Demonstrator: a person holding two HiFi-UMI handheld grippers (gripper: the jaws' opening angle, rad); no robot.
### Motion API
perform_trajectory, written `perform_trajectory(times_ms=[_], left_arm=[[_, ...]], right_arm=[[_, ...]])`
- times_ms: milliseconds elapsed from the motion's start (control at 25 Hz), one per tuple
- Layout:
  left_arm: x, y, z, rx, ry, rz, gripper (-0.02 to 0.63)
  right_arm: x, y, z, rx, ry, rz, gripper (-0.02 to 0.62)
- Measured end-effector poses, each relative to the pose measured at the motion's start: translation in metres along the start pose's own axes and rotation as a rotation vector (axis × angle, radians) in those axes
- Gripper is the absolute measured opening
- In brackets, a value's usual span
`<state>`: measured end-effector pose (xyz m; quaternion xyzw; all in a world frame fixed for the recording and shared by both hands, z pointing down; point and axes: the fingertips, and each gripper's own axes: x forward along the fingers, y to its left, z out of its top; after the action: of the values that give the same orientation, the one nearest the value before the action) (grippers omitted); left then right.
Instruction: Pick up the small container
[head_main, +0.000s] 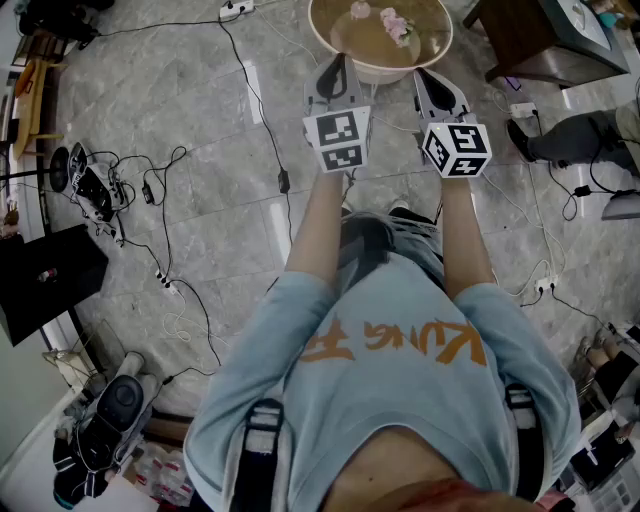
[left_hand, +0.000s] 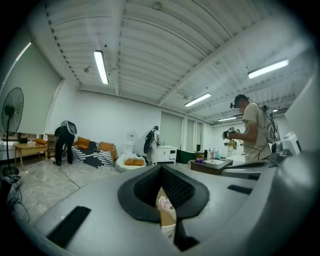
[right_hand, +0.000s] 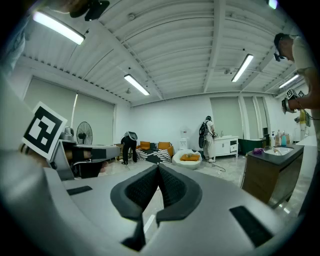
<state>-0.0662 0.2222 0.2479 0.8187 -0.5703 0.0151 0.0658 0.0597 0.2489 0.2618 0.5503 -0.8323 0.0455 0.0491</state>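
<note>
Ahead of both tools, a round beige basin (head_main: 436, 52) stands on the grey marbled tile floor (head_main: 200, 110). The left gripper (head_main: 338, 62) overlaps the basin's near rim in the head view. The right gripper (head_main: 428, 78) lies just short of that rim. Both point roughly level, and each has its jaws pressed together with nothing pinched.

A black cable (head_main: 262, 115) crosses the floor just left of the left gripper. Open tile lies beyond it, up to a tangle of cords and power strips (head_main: 95, 190). On the right, a dark wooden table (head_main: 530, 40) and another person's shoe (head_main: 522, 140) close off the room.

Brownish water fills the basin, with pink flowers (head_main: 397, 25) floating in it. Beside them is a small pale pink piece (head_main: 360, 10) at the far rim. Whether that piece is the small container cannot be told.
</note>
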Motion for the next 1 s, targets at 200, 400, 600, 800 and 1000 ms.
perform_trajectory(times_ms=[200, 400, 600, 800, 1000], left_arm=[[0.005, -0.004, -0.008, -0.010, 0.004, 0.012, 0.023], [0.006, -0.005, -0.011, -0.009, 0.020, 0.002, 0.024], [0.003, 0.001, -0.019, -0.008, 0.048, 0.016, 0.023], [-0.012, 0.030, -0.028, 0.012, 0.076, 0.031, 0.023], [-0.023, 0.080, -0.049, -0.033, 0.086, 0.107, 0.023]], right_arm=[[-0.003, -0.013, -0.010, -0.026, 0.019, -0.001, 0.011], [-0.001, -0.012, -0.008, -0.026, 0.032, 0.003, 0.011], [0.002, -0.016, -0.010, 0.036, 0.009, -0.019, 0.011], [0.020, -0.006, -0.020, 0.104, 0.009, -0.045, 0.011], [0.041, 0.023, -0.036, 0.092, 0.025, -0.005, 0.011]])
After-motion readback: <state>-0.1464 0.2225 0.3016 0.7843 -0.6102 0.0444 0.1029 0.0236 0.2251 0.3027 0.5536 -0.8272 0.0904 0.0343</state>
